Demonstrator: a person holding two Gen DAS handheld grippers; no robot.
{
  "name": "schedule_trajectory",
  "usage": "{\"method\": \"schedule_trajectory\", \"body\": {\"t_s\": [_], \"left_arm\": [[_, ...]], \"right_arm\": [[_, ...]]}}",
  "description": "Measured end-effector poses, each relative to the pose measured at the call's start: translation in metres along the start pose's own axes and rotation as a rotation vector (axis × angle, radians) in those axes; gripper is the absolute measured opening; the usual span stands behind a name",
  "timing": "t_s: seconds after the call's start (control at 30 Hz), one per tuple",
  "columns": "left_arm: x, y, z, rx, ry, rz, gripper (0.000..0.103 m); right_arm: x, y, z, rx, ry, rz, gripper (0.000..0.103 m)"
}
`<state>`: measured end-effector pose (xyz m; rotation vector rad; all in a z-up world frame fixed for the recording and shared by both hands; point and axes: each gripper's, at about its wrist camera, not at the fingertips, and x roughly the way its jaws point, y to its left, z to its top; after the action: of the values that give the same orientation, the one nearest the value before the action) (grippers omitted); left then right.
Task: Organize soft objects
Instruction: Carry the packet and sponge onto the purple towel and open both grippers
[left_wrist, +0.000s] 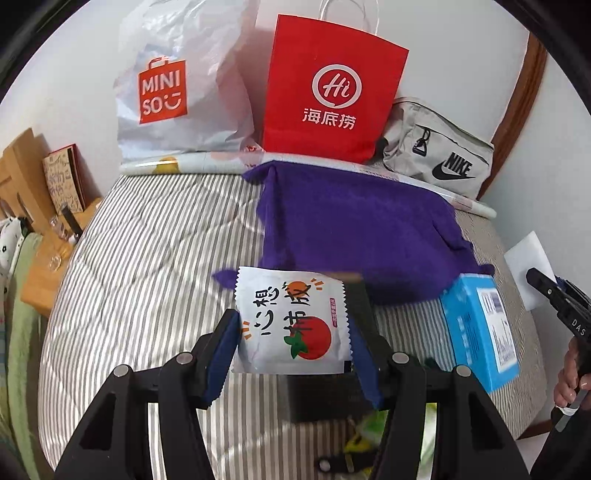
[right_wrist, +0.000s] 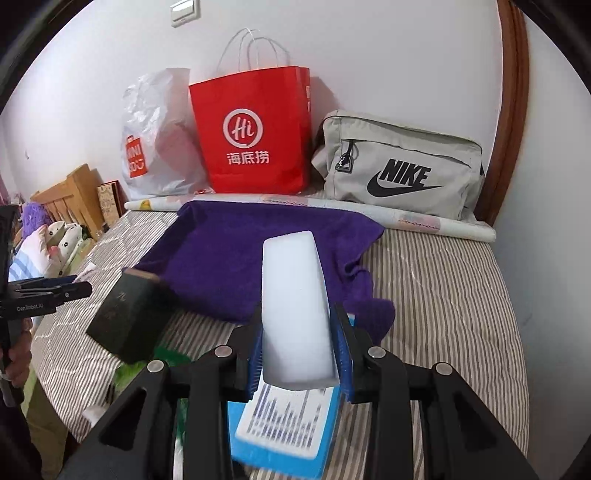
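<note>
Both are mid-carry over the bed: the left gripper (left_wrist: 291, 332) is pinching a tomato-print sachet (left_wrist: 291, 321); the right gripper (right_wrist: 297, 350) is squeezing a white foam block (right_wrist: 295, 306); neither is sitting on the purple towel (right_wrist: 258, 251) yet.

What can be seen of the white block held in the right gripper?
The white block is a plain, matte, foam-like slab with rounded edges and no print. The right gripper is shut on its near end, a blue pad pressing each long side. It sticks out forward along the fingers, lifted above the striped bed cover and purple towel, touching neither. From the left wrist, it shows as a white slab at the gripper tips.
</note>
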<state>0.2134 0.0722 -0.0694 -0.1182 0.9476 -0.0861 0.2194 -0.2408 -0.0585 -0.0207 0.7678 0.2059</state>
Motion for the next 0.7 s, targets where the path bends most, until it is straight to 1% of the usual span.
{"method": "schedule_trajectory", "body": {"t_s": [0.13,0.23,0.33,0.57,0.7], "left_arm": [[0.016,-0.003,0.028,0.013,0.011,0.016,0.056],[0.032,-0.007,0.047,0.025,0.023,0.046,0.056],[0.048,-0.009,0.064,0.038,0.037,0.029,0.056],[0.096,-0.012,0.099,0.039,0.081,0.026,0.056],[0.124,-0.013,0.113,0.027,0.112,0.013,0.056]], "right_arm": [[0.025,-0.008,0.012,0.012,0.022,0.002,0.033],[0.046,-0.012,0.022,0.016,0.043,-0.002,0.033],[0.067,-0.017,0.032,0.016,0.058,-0.008,0.033],[0.114,-0.027,0.050,0.014,0.123,-0.007,0.033],[0.133,-0.028,0.056,-0.003,0.128,0.000,0.033]]}}
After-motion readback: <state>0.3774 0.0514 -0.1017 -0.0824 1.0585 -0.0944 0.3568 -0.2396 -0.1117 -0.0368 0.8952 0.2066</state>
